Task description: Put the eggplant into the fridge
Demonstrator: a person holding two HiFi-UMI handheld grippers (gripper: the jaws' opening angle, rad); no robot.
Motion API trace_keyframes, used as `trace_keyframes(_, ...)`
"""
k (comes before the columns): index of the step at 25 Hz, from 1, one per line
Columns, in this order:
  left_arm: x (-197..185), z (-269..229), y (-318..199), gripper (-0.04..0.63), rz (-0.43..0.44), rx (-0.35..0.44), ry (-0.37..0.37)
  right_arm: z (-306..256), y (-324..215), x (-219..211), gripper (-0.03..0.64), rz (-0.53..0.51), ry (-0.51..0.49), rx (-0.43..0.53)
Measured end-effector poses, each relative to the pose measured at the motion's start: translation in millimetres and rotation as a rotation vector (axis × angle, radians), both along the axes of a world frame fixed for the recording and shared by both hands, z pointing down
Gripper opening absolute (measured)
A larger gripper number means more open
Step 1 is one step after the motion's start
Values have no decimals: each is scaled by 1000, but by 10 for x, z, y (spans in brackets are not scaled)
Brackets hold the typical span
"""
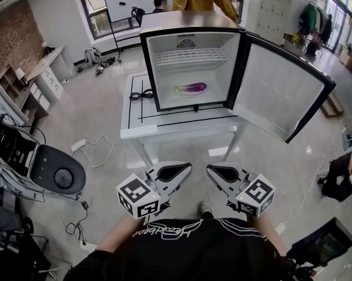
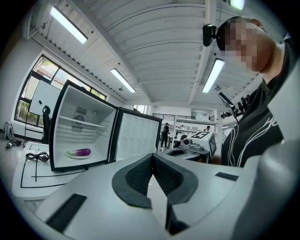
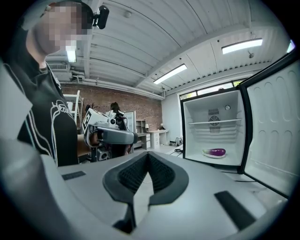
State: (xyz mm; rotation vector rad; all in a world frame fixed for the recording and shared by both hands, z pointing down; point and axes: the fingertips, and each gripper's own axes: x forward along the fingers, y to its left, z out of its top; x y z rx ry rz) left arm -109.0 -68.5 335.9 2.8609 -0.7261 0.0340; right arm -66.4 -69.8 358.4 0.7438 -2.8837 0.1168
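A purple eggplant (image 1: 191,88) lies on a small plate on the floor of the mini fridge (image 1: 189,26), whose door (image 1: 284,93) stands wide open to the right. The fridge sits on a white table (image 1: 135,118). Both gripper views also catch the eggplant (image 2: 80,152) (image 3: 216,151) inside the white interior. My left gripper (image 1: 185,168) (image 2: 152,157) and right gripper (image 1: 214,170) (image 3: 147,154) hover side by side close to my body, well short of the table. Both are shut with nothing between their jaws.
A coiled black cable (image 1: 141,96) lies on the table left of the fridge. A grey wheeled machine (image 1: 56,170) and floor cables (image 1: 93,151) are at the left. People stand behind the fridge (image 1: 203,0), one sits at the right (image 1: 344,171), and a black box (image 1: 323,241) is at lower right.
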Motion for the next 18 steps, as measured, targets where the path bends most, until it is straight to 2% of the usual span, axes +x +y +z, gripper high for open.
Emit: trace_keyframes(18,-3,26,-8,8,7,-14,6,-42,-13,-11,8,10,-3,6)
